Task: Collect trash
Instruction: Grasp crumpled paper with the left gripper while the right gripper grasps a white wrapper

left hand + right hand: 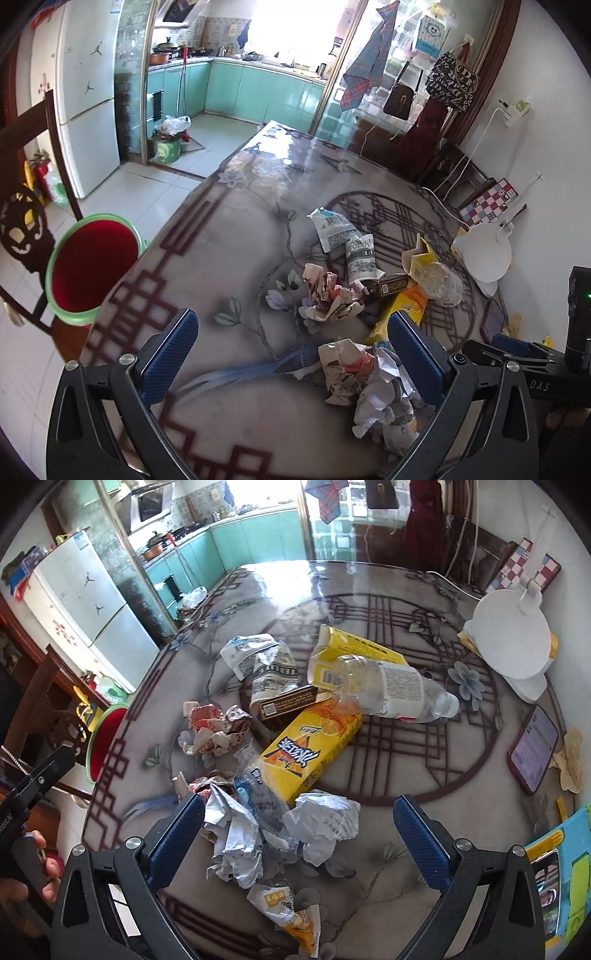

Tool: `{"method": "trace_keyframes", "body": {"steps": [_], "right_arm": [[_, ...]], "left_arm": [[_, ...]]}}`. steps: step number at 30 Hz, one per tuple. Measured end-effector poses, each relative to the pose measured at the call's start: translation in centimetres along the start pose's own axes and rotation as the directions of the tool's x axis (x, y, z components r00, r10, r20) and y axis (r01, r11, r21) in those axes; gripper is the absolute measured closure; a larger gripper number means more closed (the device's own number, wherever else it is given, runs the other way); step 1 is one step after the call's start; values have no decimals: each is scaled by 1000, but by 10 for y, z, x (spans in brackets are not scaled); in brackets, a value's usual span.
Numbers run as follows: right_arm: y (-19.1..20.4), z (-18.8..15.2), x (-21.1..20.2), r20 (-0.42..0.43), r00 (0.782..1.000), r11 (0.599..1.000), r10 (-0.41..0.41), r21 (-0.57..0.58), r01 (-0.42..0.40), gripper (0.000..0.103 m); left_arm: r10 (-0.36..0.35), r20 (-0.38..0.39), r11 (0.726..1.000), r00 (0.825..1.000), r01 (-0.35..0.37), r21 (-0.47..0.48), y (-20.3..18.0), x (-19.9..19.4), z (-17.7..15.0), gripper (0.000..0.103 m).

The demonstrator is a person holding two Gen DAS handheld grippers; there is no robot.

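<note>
Trash lies piled on the patterned table [236, 229]: crumpled white paper [325, 823], crumpled red-printed paper [332, 299], a yellow drink carton [314, 749], a clear plastic bottle [391, 690], a dark small box [288, 703], a paper cup [360, 260] and a yellow snack wrapper [291, 919]. A red bin with a green rim [92, 266] stands off the table's left edge. My left gripper [291, 354] is open above the table, crumpled paper [354, 373] by its right finger. My right gripper [299, 838] is open, with the white paper between its fingers.
A white round lamp base [513, 635] and a phone [535, 746] sit at the table's right side. A dark wooden chair [26, 221] stands by the bin. A white fridge [88, 92] and the kitchen doorway lie beyond.
</note>
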State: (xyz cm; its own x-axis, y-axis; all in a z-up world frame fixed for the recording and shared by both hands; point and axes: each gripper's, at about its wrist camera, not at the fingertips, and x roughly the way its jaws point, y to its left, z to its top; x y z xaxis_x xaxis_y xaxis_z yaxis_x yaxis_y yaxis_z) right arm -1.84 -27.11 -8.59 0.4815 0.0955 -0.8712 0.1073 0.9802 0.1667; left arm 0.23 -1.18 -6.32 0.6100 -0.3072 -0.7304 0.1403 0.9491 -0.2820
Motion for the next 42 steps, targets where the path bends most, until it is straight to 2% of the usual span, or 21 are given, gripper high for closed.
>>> {"method": "trace_keyframes", "body": {"steps": [3, 4, 6, 8, 12, 14, 15, 19, 21, 24, 27, 29, 31, 32, 34, 35, 36, 37, 40, 42], "right_arm": [[8, -4, 5, 29, 1000, 1000, 1, -26, 0, 1], [9, -6, 4, 65, 998, 1000, -2, -25, 4, 1], [7, -9, 1, 120, 992, 999, 46, -10, -45, 1], [3, -9, 7, 85, 995, 998, 53, 15, -54, 1], [-12, -10, 22, 7, 1000, 998, -1, 60, 0, 1], [-22, -11, 33, -36, 999, 995, 21, 98, -18, 2], [-25, -12, 39, -48, 999, 993, 24, 115, -18, 8], [-38, -19, 68, -104, 992, 980, 73, 193, -52, 51], [-42, -24, 78, -116, 989, 975, 93, 211, -67, 56], [-45, -26, 79, -98, 992, 976, 79, 208, -58, 73], [-48, -26, 70, -59, 994, 971, 92, 225, -77, 76], [-49, -24, 60, -28, 997, 973, 73, 222, -65, 77], [-51, -23, 47, 8, 998, 972, 62, 229, -62, 77], [-52, -22, 39, 25, 998, 971, 58, 232, -62, 77], [-52, -20, 26, 55, 997, 970, 48, 235, -59, 76], [-51, -18, 19, 68, 997, 971, 43, 233, -57, 76], [-50, -17, 13, 81, 996, 972, 37, 229, -55, 76], [-49, -16, 7, 93, 995, 972, 34, 227, -54, 76], [-42, -9, -10, 137, 990, 974, 27, 218, -57, 76], [-34, -5, -20, 162, 987, 977, 23, 204, -56, 76]], "left_arm": [[-4, -69, 999, 998, 6, 41, -5, 8, 1, 0], [7, -103, 998, 995, -1, 56, -7, 13, 1, 0], [54, -128, 996, 990, -44, 81, -8, 18, 1, 0], [73, -118, 993, 990, -62, 99, -9, 19, -1, 0], [59, -145, 991, 988, -40, 128, -6, 27, -4, 0], [58, -178, 991, 982, -34, 132, -6, 36, -7, 0], [50, -200, 992, 978, -24, 127, -5, 40, -8, 0], [30, -242, 993, 970, -3, 115, -6, 49, -12, 1], [18, -254, 993, 967, 11, 113, -9, 53, -13, 1], [-4, -281, 994, 960, 34, 101, -13, 62, -15, 1], [-25, -323, 994, 946, 58, 94, -19, 77, -14, 1], [-32, -348, 992, 937, 73, 105, -26, 89, -14, 7], [-33, -380, 991, 925, 79, 105, -30, 101, -15, 24], [-41, -397, 991, 917, 87, 98, -31, 106, -16, 30], [-95, -425, 990, 900, 131, 56, -29, 112, -19, 52], [-132, -434, 987, 891, 159, 27, -28, 113, -20, 57], [-164, -438, 983, 884, 185, 5, -27, 113, -20, 68], [-178, -438, 980, 881, 197, -3, -27, 113, -20, 86], [-188, -428, 979, 884, 206, -4, -25, 105, -16, 98], [-203, -408, 976, 890, 217, -11, -21, 96, -12, 99]]}}
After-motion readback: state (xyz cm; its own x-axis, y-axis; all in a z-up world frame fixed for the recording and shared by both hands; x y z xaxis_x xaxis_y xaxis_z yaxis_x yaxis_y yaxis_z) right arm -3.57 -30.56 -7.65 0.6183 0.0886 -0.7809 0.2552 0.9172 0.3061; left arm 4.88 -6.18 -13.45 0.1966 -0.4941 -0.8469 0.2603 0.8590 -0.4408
